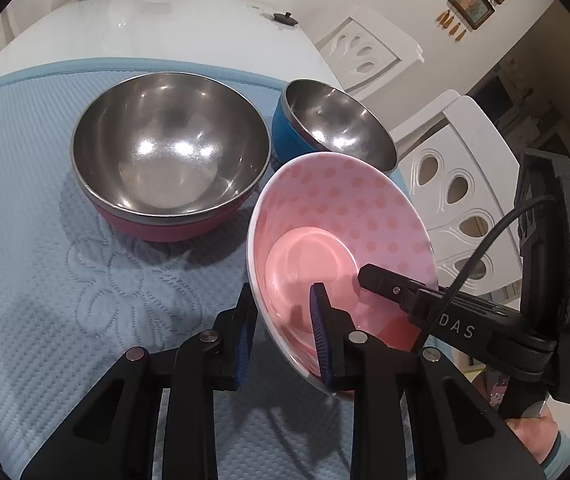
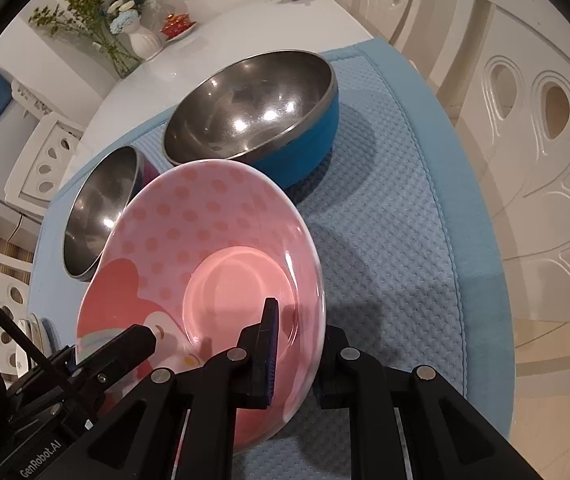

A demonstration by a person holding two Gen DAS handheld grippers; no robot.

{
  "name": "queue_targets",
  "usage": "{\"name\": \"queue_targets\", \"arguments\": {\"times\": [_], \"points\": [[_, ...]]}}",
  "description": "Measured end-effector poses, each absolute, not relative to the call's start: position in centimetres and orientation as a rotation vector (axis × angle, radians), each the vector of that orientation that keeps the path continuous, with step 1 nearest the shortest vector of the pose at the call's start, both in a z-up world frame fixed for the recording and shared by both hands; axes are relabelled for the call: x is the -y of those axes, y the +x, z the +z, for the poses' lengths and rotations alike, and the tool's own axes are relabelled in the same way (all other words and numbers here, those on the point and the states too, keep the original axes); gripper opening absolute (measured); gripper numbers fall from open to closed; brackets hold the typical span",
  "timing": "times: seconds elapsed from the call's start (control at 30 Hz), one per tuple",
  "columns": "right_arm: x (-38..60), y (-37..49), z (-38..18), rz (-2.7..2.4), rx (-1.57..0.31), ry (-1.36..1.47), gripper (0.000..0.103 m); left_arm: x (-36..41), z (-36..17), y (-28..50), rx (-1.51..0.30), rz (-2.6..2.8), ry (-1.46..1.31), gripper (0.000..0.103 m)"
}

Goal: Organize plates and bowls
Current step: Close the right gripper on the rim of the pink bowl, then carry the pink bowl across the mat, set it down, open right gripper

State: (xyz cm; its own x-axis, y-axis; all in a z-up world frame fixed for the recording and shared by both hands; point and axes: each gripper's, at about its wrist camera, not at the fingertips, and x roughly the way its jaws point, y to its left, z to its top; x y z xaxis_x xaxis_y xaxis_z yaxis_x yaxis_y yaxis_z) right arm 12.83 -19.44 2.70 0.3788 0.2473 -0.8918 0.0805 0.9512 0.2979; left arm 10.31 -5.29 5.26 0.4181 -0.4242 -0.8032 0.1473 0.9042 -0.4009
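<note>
Both claws pinch the same pink dotted plate (image 1: 341, 236), one at each side of its rim. The left claw (image 1: 281, 332) has one finger inside the dish and one under the outer wall, pads pressed on the near-left rim. The right claw (image 2: 297, 356) grips the opposite edge in the same manner, inner finger on the pink face, outer finger behind the rim. The plate sits tilted between them, its hollow turned toward the cameras, apparently clear of the blue mat (image 1: 45, 280) on the surface.

Ahead of the left claw and just beyond the plate stands the red-sided steel bowl (image 1: 171, 152); the blue-sided steel bowl (image 2: 253, 108) lies straight ahead of the right claw, close behind the plate's far rim. Judgement: neither hand is nearer; any placement must be carried jointly, levelling the plate first.
</note>
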Motion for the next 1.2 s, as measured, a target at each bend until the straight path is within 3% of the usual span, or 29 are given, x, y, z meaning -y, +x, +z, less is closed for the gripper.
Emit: {"name": "queue_targets", "arguments": {"times": [0.7,1.2], "points": [[13.2,7.0,9.5,0.221,-1.137,0.249,0.013,0.0,11.5,3.0,-0.993,-0.288,-0.298,0.023],[9.6,4.5,5.6,0.274,-1.298,0.261,0.013,-2.6,8.2,-0.7,-1.094,-0.201,-0.357,0.023]]}}
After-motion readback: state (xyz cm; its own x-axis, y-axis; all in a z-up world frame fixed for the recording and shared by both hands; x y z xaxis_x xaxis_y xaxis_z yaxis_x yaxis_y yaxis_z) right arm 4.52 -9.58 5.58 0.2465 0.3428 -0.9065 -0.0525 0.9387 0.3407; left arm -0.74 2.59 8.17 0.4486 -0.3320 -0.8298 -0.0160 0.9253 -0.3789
